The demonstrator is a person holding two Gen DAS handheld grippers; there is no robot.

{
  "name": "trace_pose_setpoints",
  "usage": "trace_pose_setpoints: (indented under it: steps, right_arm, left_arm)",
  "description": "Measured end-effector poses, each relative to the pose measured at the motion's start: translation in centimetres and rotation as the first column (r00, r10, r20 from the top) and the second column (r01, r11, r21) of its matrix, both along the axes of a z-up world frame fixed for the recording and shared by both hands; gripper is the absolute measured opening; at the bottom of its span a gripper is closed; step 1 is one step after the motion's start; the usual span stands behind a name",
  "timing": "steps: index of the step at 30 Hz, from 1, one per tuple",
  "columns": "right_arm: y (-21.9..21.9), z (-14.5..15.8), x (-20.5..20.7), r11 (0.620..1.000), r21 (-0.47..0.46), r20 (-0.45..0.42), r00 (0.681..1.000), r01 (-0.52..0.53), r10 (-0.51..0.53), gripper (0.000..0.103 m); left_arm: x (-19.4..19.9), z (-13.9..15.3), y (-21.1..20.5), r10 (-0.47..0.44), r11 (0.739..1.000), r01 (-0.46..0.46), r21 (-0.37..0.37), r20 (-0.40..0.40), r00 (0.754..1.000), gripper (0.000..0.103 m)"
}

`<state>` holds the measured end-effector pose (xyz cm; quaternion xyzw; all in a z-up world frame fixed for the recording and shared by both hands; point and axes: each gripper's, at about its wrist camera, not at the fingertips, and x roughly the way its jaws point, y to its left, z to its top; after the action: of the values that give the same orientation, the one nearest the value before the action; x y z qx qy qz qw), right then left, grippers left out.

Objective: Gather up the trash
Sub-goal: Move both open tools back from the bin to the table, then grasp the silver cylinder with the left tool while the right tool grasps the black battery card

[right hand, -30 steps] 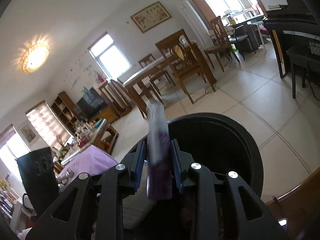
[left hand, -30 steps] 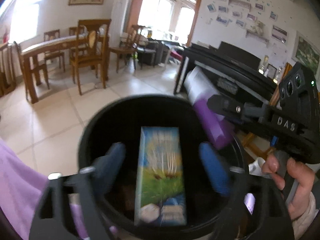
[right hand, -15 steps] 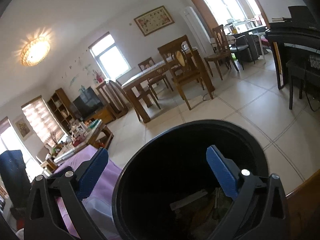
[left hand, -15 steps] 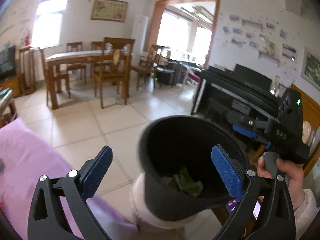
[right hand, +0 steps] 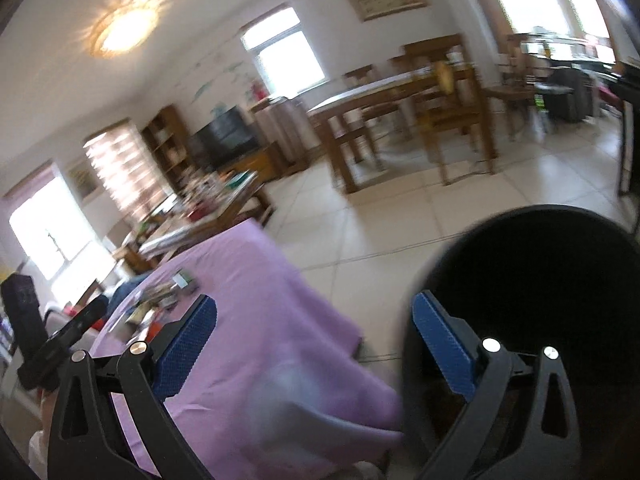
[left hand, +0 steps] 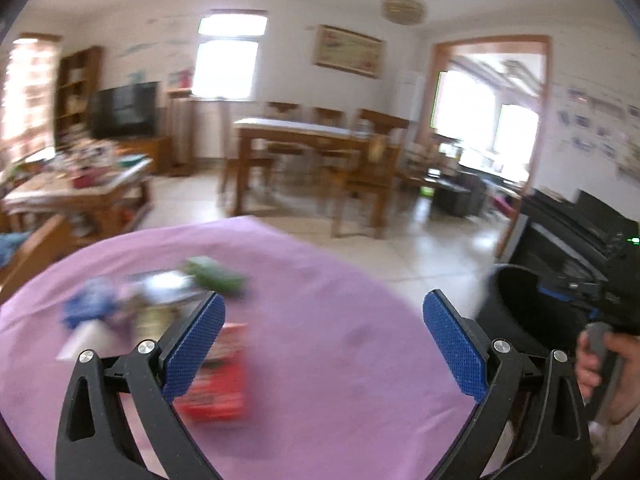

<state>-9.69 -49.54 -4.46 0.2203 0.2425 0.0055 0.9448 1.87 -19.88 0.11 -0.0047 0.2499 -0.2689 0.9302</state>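
My left gripper (left hand: 324, 340) is open and empty above a table under a purple cloth (left hand: 320, 352). Blurred trash lies on the cloth: a red box (left hand: 220, 384) by the left finger, a green packet (left hand: 216, 274), a blue wrapper (left hand: 86, 308) and a shiny wrapper (left hand: 160, 304). The black bin (left hand: 516, 308) stands at the right, beside the table. My right gripper (right hand: 314, 342) is open and empty, between the cloth (right hand: 248, 340) and the bin (right hand: 532, 300). The trash pile (right hand: 160, 300) lies far left in the right wrist view.
A wooden dining table with chairs (left hand: 316, 160) stands across the tiled floor. A cluttered low table (left hand: 76, 188) and a television (left hand: 124, 110) are at the left. A black piano (left hand: 580, 224) is behind the bin.
Both grippers let their items drop into the bin and opened. Both have since swung left, away from the bin and toward the purple table.
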Motion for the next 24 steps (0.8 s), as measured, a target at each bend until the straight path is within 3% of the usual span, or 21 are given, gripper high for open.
trace_pose_setpoints:
  steps: [4, 10, 12, 18, 21, 24]
  right_arm:
    - [5.5, 0.2, 3.9, 0.989, 0.002, -0.024, 0.989, -0.149, 0.149, 0.098]
    - [13.7, 0.7, 10.8, 0.927, 0.003, -0.087, 0.923, -0.375, 0.374, 0.098]
    - [16.6, 0.8, 13.1, 0.893, -0.017, -0.111, 0.889, -0.449, 0.445, 0.098]
    - [22.5, -0.4, 20.4, 0.822, 0.037, -0.201, 0.801, -0.569, 0.564, 0.093]
    - [24.0, -1.2, 22.7, 0.800, 0.044, -0.243, 0.771, -0.598, 0.589, 0.091]
    - [24.8, -1.7, 24.7, 0.794, 0.025, -0.279, 0.758, -0.608, 0.589, 0.091]
  left_arm:
    - [2.0, -0.5, 7.3, 0.136, 0.990, -0.135, 0.028, -0.023, 0.990, 0.097]
    - [6.1, -1.9, 13.1, 0.199, 0.971, -0.181, 0.154, -0.108, 0.974, 0.095]
    - [7.8, -2.5, 13.9, 0.198, 0.967, -0.166, 0.192, -0.157, 0.968, 0.082]
    - [10.9, -4.1, 14.8, 0.162, 0.975, -0.111, 0.194, -0.273, 0.948, 0.062]
    - [12.3, -5.4, 14.9, 0.128, 0.981, -0.067, 0.184, -0.349, 0.928, 0.045]
    - [13.0, -5.4, 15.2, 0.115, 0.985, -0.059, 0.163, -0.358, 0.927, 0.040]
